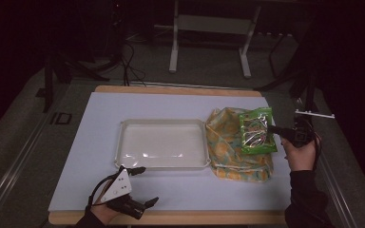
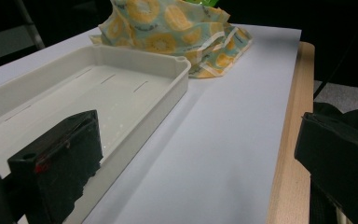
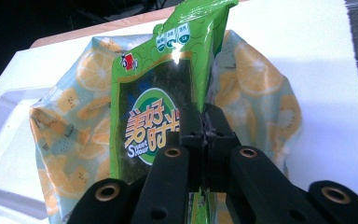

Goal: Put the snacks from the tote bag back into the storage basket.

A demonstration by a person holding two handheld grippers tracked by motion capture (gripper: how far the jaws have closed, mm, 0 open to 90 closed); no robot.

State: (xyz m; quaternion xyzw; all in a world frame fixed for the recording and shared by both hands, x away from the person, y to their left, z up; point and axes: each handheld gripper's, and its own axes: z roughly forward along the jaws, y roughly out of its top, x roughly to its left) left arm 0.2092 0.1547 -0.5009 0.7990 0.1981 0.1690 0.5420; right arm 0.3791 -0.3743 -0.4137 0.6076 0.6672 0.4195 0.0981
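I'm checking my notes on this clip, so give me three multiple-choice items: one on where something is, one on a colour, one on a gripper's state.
1. Where does the white tray sit relative to the lemon-print bag?
A. On the left gripper's side of it
B. On top of it
C. Inside it

2. What colour is the snack packet?
A. Red
B. Green
C. Blue

3. How is the right gripper?
A. Open, holding nothing
B. Shut on the tray
C. Shut on the snack packet

Answers: 1 A, the high view shows them side by side. 2 B, its wrapper is green. 3 C, its jaws pinch the packet's edge.
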